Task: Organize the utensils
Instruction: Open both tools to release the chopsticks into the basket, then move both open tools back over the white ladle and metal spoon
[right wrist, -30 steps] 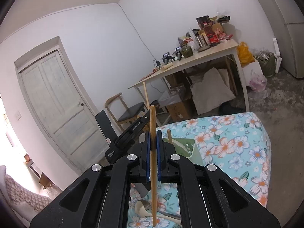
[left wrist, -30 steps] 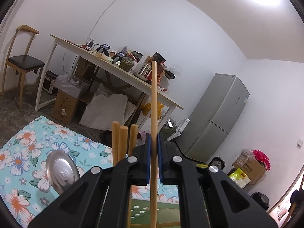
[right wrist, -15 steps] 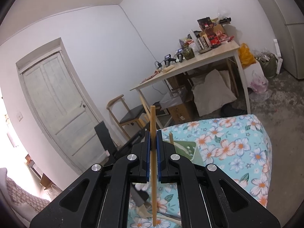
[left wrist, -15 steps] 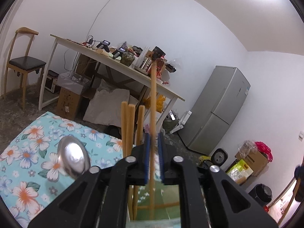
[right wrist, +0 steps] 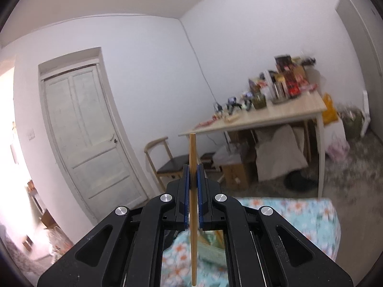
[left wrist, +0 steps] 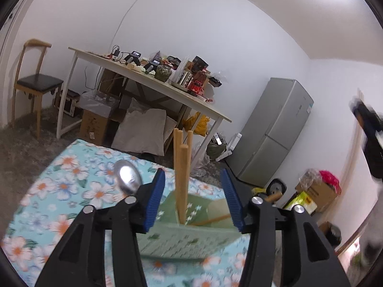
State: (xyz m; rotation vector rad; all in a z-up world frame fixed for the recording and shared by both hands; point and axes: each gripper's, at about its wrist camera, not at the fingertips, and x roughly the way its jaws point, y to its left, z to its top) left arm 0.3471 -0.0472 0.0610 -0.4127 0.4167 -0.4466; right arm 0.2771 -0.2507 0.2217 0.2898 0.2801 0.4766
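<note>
1. Left wrist view: the left gripper has its jaws spread wide with nothing between them. Straight ahead in the gap sits the green holder on the floral cloth. A bunch of wooden chopsticks stands in it, long axis nearly vertical, thick ends up. A metal spoon pokes up just left of them, bowl up. One more stick lies slanted low inside the holder.

2. Right wrist view: the right gripper is clamped on a single chopstick, upright, running top to bottom through the pads. The holder's green rim shows below, blurry. I'd guess this stick goes in next, tip down, so the right hand is the one that matters.
</note>
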